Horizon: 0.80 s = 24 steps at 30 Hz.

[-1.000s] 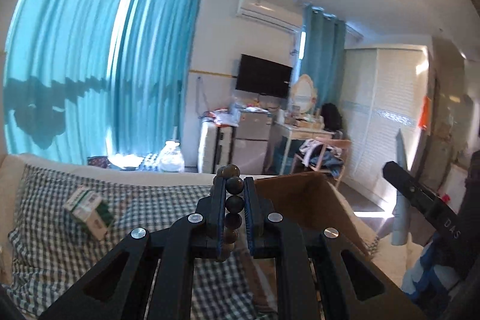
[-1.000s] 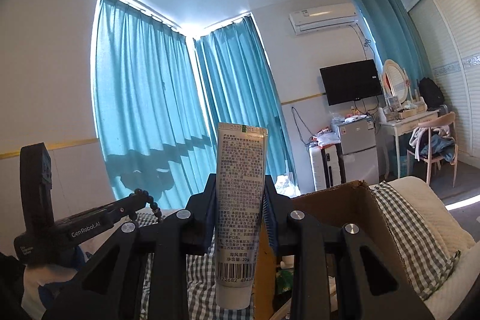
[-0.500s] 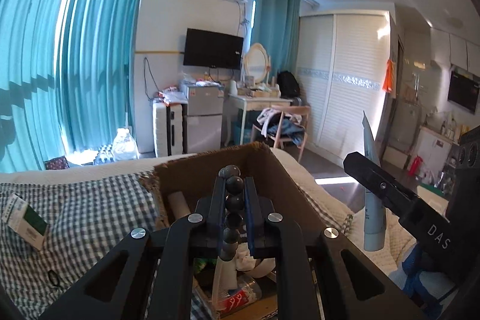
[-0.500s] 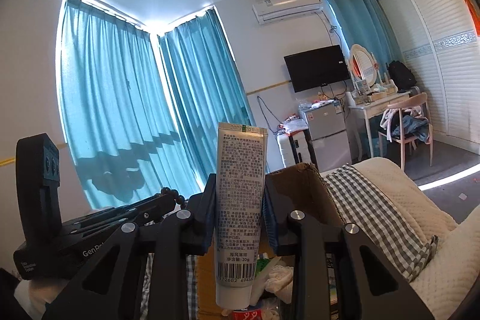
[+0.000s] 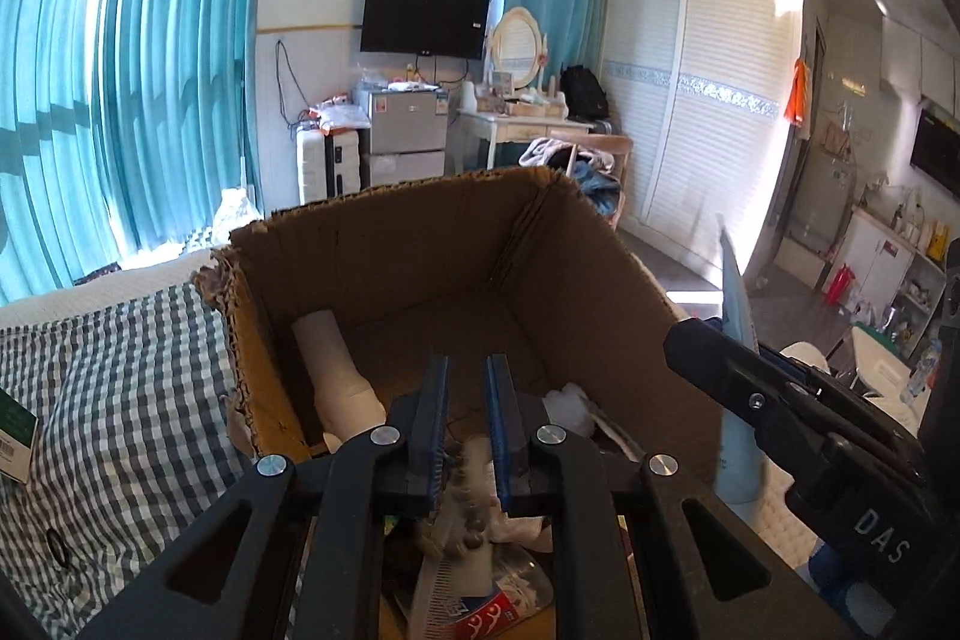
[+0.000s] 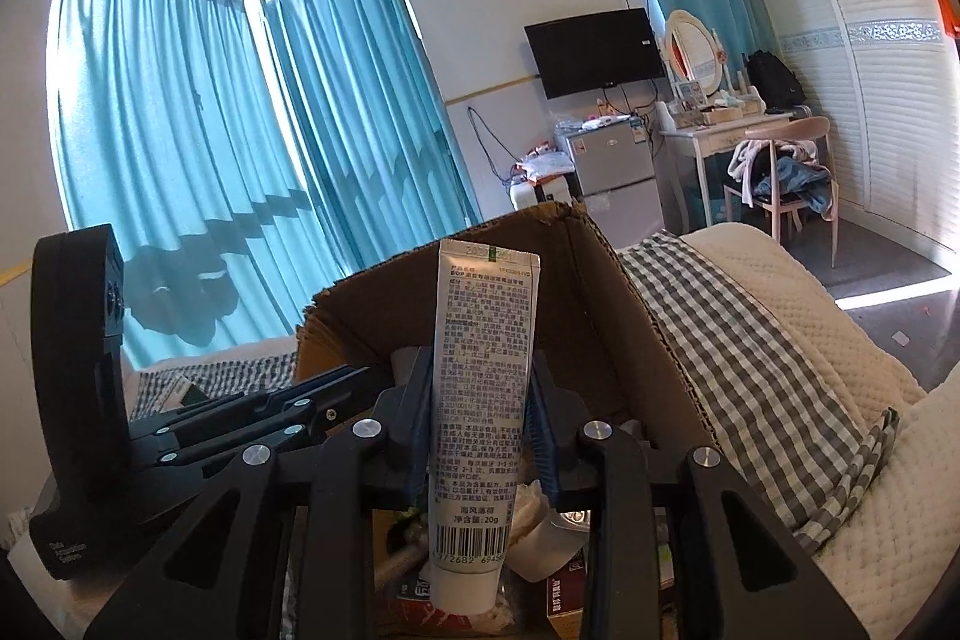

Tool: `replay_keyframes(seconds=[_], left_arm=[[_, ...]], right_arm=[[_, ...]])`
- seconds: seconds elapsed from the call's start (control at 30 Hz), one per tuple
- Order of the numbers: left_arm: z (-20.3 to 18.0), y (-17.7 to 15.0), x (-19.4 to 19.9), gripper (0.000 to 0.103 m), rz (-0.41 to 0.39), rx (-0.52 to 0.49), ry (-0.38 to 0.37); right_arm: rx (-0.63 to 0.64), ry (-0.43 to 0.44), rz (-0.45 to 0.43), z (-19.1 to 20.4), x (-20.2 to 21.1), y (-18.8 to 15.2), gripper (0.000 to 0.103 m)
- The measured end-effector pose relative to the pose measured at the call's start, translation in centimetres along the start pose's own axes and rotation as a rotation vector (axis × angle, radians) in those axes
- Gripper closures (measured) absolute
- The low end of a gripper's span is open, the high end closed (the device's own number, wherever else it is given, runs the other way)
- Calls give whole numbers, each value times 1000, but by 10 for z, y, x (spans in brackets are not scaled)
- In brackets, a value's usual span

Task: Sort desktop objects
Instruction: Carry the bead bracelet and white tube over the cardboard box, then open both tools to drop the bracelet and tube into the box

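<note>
The left tool [image 5: 467, 388] is seen poised over the open cardboard box [image 5: 420, 244]; its jaws are opening, with a narrow gap between the blue pads and nothing gripped between them; a blurred string of dark beads [image 5: 465, 514] is seen just below the jaws, above the box contents, and whether it touches anything cannot be told. The right tool [image 6: 480, 382] is held over the same box [image 6: 576, 280]; a grey-white tube [image 6: 480, 400] stands upright between its 2 pads, cap end down and crimped end up; the jaws are opening, and whether the pads press on the tube cannot be told from the right wrist view. In the left wrist view the tube [image 5: 737, 316] is seen side-on at the right rim of the box. Inside the box a white roll [image 5: 333, 364] leans in the left corner; a crumpled white wad [image 5: 570, 400], a red-labelled packet [image 5: 486, 616] and other items are piled at the bottom. The box rests on a bed covered by a grey-and-white checked cloth [image 5: 120, 400]; a green-and-white carton [image 5: 15, 430] lies on the cloth at the far left edge, well apart from the box.
</note>
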<state>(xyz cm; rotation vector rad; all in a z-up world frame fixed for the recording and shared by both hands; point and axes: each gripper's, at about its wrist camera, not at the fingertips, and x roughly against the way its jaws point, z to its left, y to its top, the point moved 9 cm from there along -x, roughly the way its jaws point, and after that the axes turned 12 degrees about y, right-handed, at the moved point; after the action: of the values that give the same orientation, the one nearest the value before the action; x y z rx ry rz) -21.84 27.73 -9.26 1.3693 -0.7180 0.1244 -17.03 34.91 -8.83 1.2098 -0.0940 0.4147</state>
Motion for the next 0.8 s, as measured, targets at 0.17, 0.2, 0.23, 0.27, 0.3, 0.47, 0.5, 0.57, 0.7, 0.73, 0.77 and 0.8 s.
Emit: replay_keyframes(seconds=[0.17,0.2,0.23,0.27,0.3,0.47,0.5,0.57,0.7,0.73,0.77,0.8], left_arm=[[17,2,7,66,-13,40,24],[22,4,11,58,-20,50,27],[28,6,16,52,-31,63,32],[33,9,20,50,-41,75,35],[39,10,25,47,-50,87,37],[64,13,50,34,-89,120,68],[69,14,57,30,-95,128,69],[79,15,70,16,-114,140,74],[101,22,103,0,-188,149,134],[105,25,109,0,-197,145,152],[111,27,116,0,-203,140,175],[115,28,121,0,-207,137,189]], right_arm=[[23,-37,-23,3,5,3,36],[33,-45,-34,6,8,6,36],[37,-43,-39,8,10,7,34],[39,-37,-44,12,12,9,32],[41,-36,-51,14,14,11,25],[61,-55,-98,29,31,21,12],[67,-59,-119,34,37,25,8],[68,-54,-164,42,49,31,4],[30,25,-226,61,65,44,0],[21,49,-237,66,68,48,0],[19,63,-249,72,72,50,0],[24,64,-262,77,75,53,0]])
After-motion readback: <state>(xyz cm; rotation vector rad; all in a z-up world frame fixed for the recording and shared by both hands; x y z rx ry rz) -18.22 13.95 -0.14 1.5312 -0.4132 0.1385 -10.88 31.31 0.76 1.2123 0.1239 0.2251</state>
